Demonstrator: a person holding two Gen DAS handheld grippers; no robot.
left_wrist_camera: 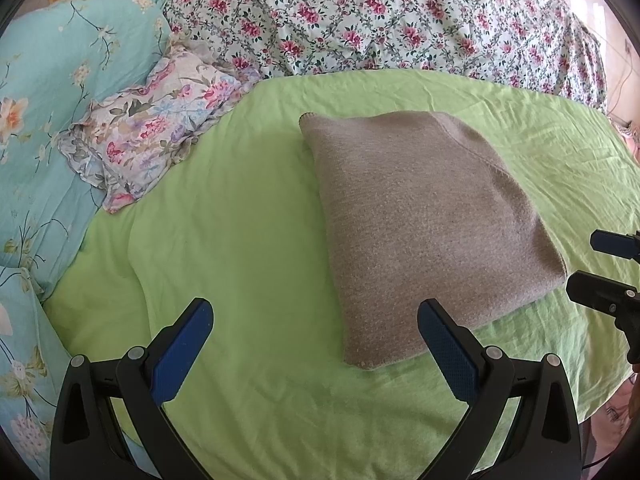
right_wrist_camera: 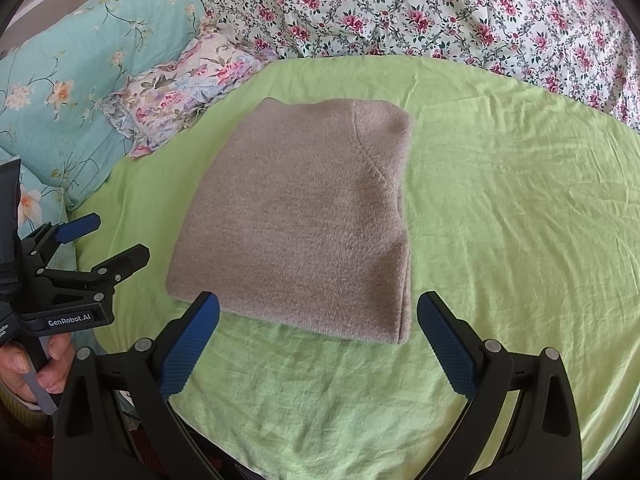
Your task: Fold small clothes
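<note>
A grey-brown knit garment (left_wrist_camera: pixel 424 224) lies folded into a thick rectangle on a green sheet (left_wrist_camera: pixel 240 220); it also shows in the right wrist view (right_wrist_camera: pixel 304 216). My left gripper (left_wrist_camera: pixel 316 320) is open and empty, just short of the garment's near left corner. My right gripper (right_wrist_camera: pixel 318 314) is open and empty, its jaws spread before the garment's near edge. The right gripper (left_wrist_camera: pixel 588 264) shows at the right edge of the left wrist view, open. The left gripper (right_wrist_camera: pixel 116 236) shows at the left of the right wrist view, open, held by a hand (right_wrist_camera: pixel 36 364).
A frilled floral pillow (left_wrist_camera: pixel 156 128) and a turquoise floral quilt (left_wrist_camera: pixel 60 92) lie to the left. A white quilt with pink flowers (left_wrist_camera: pixel 380 20) lies bunched behind the green sheet. The sheet's edge drops off at the right (left_wrist_camera: pixel 600 360).
</note>
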